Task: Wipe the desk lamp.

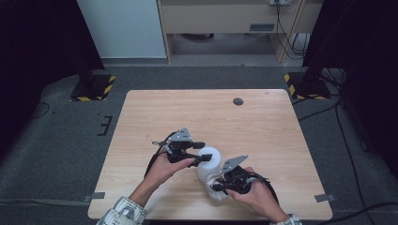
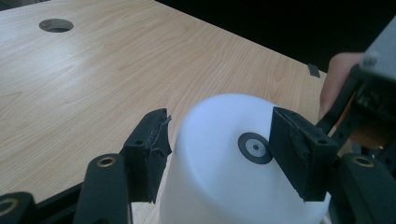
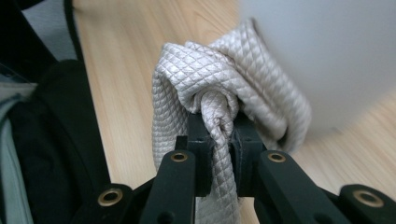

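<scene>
I hold my left gripper (image 1: 201,152) over the near middle of the wooden table (image 1: 263,126), its jaws spread to either side of a white plastic container (image 1: 209,162) that stands upside down on the wood. In the left gripper view the two black pads flank the container's (image 2: 233,158) upper rim, the left pad just beside the wall with a sliver of gap, the right pad lying against the flat top close to a small dark round disc (image 2: 255,148) set in the white base. The jaws are open around it rather than squeezing; I cannot tell whether the right pad truly presses.

My right gripper (image 1: 217,186) sits nearer to me and a little to the right, low at the container's foot. Its jaws are clamped tight on a pale, quilted cloth (image 3: 219,93), bunched into a twisted knot between the pads. In the right gripper view the cloth bulges up and to the right, and its far fold touches the container's white wall (image 3: 327,56). From the high view the cloth (image 1: 213,193) shows as a whitish wad lying on the table right beside the container's near side.

Far off on the table is a round cable hole (image 1: 238,101), well apart from everything I hold.
</scene>
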Demonstrator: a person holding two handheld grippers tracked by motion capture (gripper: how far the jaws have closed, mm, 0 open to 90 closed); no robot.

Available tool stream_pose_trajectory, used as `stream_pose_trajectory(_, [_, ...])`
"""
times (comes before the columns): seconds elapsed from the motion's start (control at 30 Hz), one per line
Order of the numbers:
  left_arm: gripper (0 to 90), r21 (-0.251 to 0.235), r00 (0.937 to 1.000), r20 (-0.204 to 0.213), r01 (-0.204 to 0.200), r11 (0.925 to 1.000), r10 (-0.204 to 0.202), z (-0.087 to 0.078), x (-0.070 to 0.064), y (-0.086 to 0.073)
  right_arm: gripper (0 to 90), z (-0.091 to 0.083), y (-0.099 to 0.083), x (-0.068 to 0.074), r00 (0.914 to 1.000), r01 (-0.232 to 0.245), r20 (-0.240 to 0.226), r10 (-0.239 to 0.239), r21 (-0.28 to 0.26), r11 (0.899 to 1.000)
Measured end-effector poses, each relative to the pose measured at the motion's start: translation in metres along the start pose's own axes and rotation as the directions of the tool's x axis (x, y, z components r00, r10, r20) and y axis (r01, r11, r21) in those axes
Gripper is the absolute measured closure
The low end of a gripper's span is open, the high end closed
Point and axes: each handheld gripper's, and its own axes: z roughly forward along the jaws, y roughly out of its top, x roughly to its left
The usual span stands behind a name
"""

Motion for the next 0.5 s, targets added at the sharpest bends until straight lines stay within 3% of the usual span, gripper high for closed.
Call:
stream_pose_trajectory(0.17, [37.4,0.000,1.0000,0.000,-0.001,1.0000,0.001,0.000,0.000,0.000,81.5,-0.028,-0.009,-0.017,0.9974,-0.057,0.041,0.060,-0.065,0.996])
stream_pose_trajectory(0.27, [37.4,-0.002,1.0000,0.003,0.002,1.0000,-0.002,0.000,0.000,0.000,81.7,-0.048,-0.011,-0.028,0.9930,-0.103,0.041,0.111,-0.159,0.982])
stream_pose_trajectory(0.33, [37.3,-0.003,1.0000,0.007,0.005,1.0000,-0.005,0.000,0.001,-0.001,81.7,-0.054,-0.011,-0.030,0.9928,-0.112,0.018,0.118,-0.204,0.973])
stream_pose_trajectory(0.5, [37.3,0.000,1.0000,0.004,0.000,1.0000,0.000,0.000,0.000,0.000,81.6,-0.035,-0.007,-0.024,0.9948,-0.099,0.010,0.101,-0.144,0.985])
